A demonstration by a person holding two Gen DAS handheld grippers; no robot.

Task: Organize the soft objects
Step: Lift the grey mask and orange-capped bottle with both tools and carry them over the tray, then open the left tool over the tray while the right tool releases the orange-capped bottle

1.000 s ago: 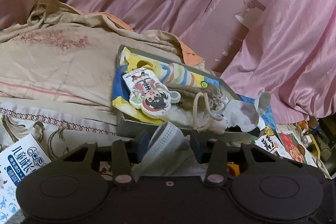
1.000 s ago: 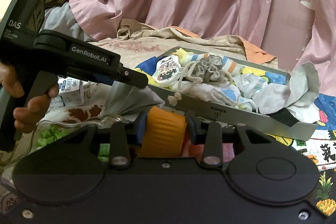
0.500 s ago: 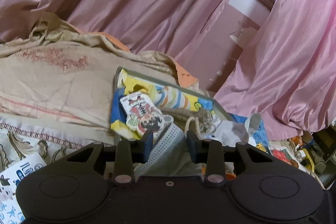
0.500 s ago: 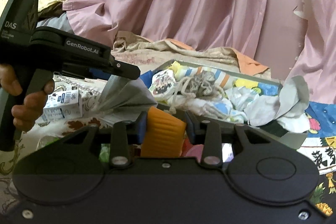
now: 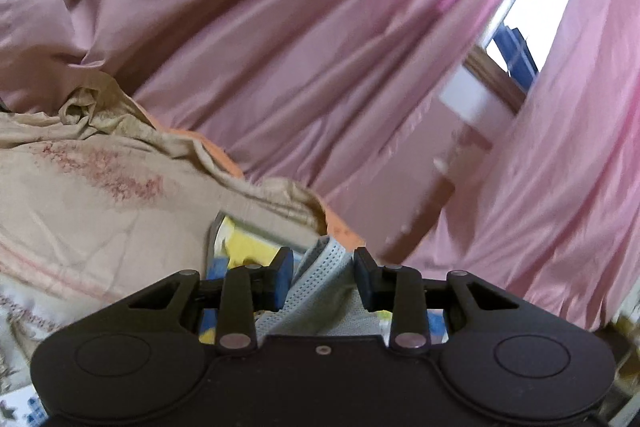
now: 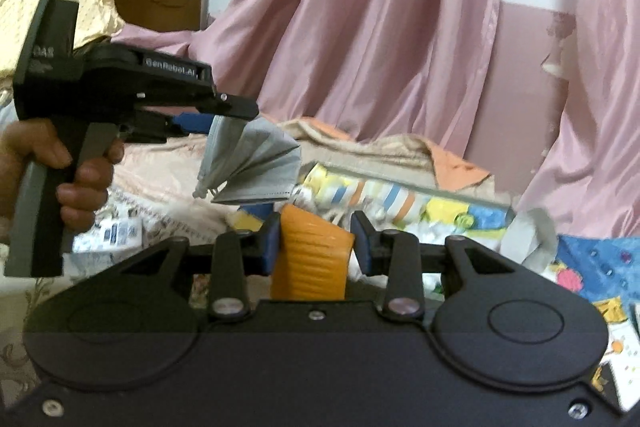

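Soft grey face mask (image 6: 256, 163) hangs pinched in the left tool (image 6: 224, 115) at the left middle of the right wrist view, its pleats fanned out below the fingers; a hand (image 6: 60, 179) grips the handle. The jaws have just been closing, with the mask between them. In the left wrist view the same mask (image 5: 324, 283) sits between the left tool's (image 5: 322, 277) pads at lower centre. The right tool (image 6: 316, 239) clamps an orange ribbed soft piece (image 6: 310, 259) at lower centre of its own view. Behind it a grey tray (image 6: 440, 193) full of colourful cloth items lies on the bed, right of centre. Pink curtains (image 6: 380, 27) fill the background, with beige bedding (image 5: 80, 195) at left.
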